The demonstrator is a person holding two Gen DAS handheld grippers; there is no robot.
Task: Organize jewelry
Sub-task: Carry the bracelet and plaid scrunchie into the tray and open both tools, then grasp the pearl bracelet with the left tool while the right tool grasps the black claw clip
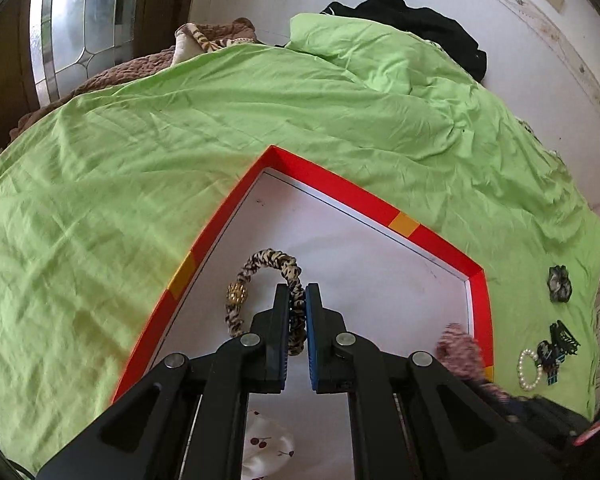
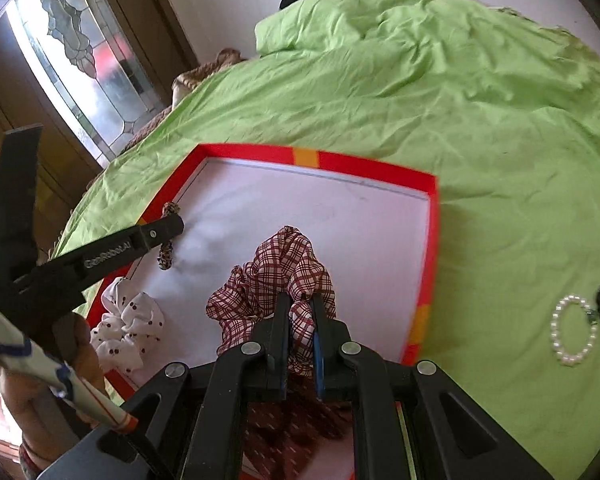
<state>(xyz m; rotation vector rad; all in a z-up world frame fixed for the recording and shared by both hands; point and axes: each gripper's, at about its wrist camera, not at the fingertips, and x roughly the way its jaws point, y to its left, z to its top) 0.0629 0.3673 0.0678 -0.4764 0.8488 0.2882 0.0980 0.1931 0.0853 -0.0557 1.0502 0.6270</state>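
A red-rimmed tray (image 1: 332, 190) with a white floor lies on the green bedsheet; it also shows in the right wrist view (image 2: 431, 240). My left gripper (image 1: 297, 300) is shut on a leopard-print hair tie with a gold bead (image 1: 260, 264), holding it over the tray's left side. In the right wrist view the left gripper (image 2: 172, 228) reaches in from the left with the tie (image 2: 166, 256) hanging under it. My right gripper (image 2: 300, 308) is shut on a red plaid scrunchie (image 2: 284, 264) above the tray's middle. A white cherry-print scrunchie (image 2: 128, 332) lies in the tray's near left corner.
On the sheet right of the tray lie a pearl bracelet (image 2: 574, 330), a dark hair claw (image 1: 558, 344) and a dark scrunchie (image 1: 560, 284). Black clothing (image 1: 412, 20) sits at the far edge of the bed. A glass door (image 2: 72, 60) stands at the left.
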